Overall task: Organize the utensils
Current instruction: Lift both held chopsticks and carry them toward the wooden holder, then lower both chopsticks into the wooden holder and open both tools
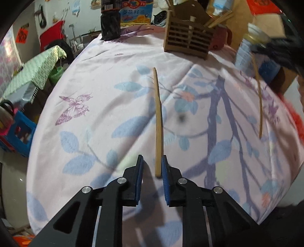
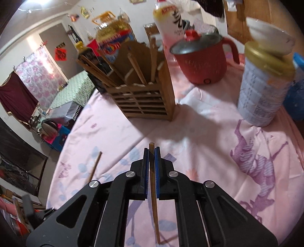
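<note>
A wooden chopstick (image 1: 158, 121) lies on the flowered cloth and runs away from me. Its near end sits between the blue pads of my left gripper (image 1: 152, 160), close to the right pad and apart from the left one, so the jaws stand open. My right gripper (image 2: 151, 150) is shut on a second chopstick (image 2: 154, 199), lifted off the cloth; it shows as a blurred hanging chopstick (image 1: 260, 106) in the left wrist view. The slatted wooden utensil holder (image 2: 144, 98) stands ahead with several chopsticks in it, also seen as the holder (image 1: 188, 41) at the far side. The lying chopstick (image 2: 95, 167) shows left of the right gripper.
A red lidded pot (image 2: 201, 60), a labelled tin with a gold lid (image 2: 264, 85) and a white bottle (image 2: 171, 24) stand around the holder. A black container (image 1: 111, 24) and a printed box (image 1: 135, 13) sit at the table's far edge. The round table's edge drops off at left.
</note>
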{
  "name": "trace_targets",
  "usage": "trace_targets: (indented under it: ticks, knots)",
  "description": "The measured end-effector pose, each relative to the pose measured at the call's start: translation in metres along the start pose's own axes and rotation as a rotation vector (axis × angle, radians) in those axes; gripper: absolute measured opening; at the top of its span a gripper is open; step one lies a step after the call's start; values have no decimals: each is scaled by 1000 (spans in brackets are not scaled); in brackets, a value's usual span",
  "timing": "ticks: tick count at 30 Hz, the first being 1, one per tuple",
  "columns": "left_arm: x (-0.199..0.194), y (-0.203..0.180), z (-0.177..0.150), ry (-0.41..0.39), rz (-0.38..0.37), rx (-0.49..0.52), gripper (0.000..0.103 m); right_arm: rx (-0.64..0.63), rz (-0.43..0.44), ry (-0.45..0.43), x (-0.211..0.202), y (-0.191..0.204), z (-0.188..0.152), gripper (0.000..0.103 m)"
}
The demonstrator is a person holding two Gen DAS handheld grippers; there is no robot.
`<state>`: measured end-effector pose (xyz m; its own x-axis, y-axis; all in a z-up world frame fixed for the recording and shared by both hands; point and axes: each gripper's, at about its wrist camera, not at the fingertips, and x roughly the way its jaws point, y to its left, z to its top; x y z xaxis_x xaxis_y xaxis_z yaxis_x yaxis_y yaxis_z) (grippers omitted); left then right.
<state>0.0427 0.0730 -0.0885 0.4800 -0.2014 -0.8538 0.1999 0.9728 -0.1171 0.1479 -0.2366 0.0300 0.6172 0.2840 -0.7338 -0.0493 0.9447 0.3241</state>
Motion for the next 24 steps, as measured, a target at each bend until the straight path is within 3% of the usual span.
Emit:
trace_targets:
  ticks: [2,7,16,24]
  knots:
    - [3,-1,4,0,-17,8,6,6,0,-18,-10,1,-5,7]
    - [-11,-9,13,-35,-37,55,6,3,-29,-99,-49,7,-19,7]
    - [-98,-7,89,-226,-81,128,6,40,-68,-217,-102,19,-27,7]
    - [-109,0,130,-232,-159,157,6,90,-117,-278,-125,37,-39,6]
